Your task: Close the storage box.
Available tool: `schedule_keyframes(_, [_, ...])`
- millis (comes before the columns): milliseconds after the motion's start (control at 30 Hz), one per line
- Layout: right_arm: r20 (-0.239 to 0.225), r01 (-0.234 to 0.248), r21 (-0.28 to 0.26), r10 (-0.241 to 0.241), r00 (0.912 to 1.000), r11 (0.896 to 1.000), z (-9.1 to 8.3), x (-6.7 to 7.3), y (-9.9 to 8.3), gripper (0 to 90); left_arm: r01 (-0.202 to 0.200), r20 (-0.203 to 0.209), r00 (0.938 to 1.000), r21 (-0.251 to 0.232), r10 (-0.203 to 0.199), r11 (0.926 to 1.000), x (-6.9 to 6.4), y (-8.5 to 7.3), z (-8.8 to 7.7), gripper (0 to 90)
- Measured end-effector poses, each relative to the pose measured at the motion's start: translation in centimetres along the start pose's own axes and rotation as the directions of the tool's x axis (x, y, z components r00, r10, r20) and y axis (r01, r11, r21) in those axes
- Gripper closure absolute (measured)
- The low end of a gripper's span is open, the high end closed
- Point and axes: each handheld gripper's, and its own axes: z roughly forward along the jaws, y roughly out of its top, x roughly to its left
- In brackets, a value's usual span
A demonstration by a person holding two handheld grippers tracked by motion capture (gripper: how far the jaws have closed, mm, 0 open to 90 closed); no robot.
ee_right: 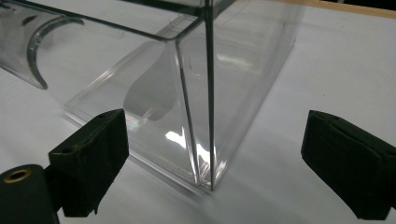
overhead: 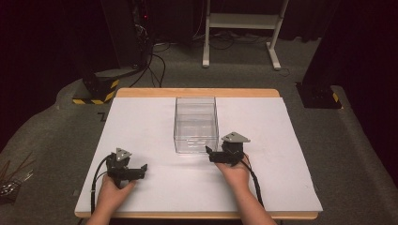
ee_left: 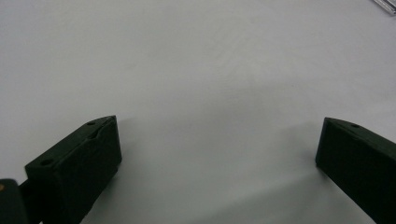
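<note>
The clear box (overhead: pixel 196 124) stands untouched at the middle of the white table (overhead: pixel 141 122), so your work has barely begun. Your right gripper (overhead: pixel 215 155) hovers at its near right corner, jaws spread; your left gripper (overhead: pixel 139 171) waits well apart, also spread.
</note>
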Motion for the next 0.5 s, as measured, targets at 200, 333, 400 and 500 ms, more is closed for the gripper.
schedule_keyframes(200, [0.010, -0.008, -0.009, 0.008, 0.9999, 1.000, 0.5, -0.2, 0.2, 7.8, -0.002, -0.001, 1.0000, 0.000, 0.002, 1.0000, 0.0, 0.0, 0.0, 0.4])
schedule_keyframes(333, [0.017, -0.014, -0.010, 0.014, 0.9998, 1.000, 0.8, -0.3, 0.5, 7.8, -0.001, 0.000, 1.0000, 0.000, 0.001, 1.0000, 0.0, 0.0, 0.0, 0.4])
schedule_keyframes(400, [0.018, -0.014, -0.011, 0.015, 0.9997, 1.000, 0.9, -0.3, 0.5, 7.8, -0.002, -0.001, 1.0000, 0.000, 0.002, 1.0000, 0.0, 0.0, 0.0, 0.5])
schedule_keyframes(500, [0.023, -0.014, -0.014, 0.015, 0.9996, 1.000, 1.1, -0.4, 0.6, 7.8, -0.002, -0.001, 1.0000, 0.000, 0.002, 1.0000, 0.0, 0.0, 0.0, 0.5])
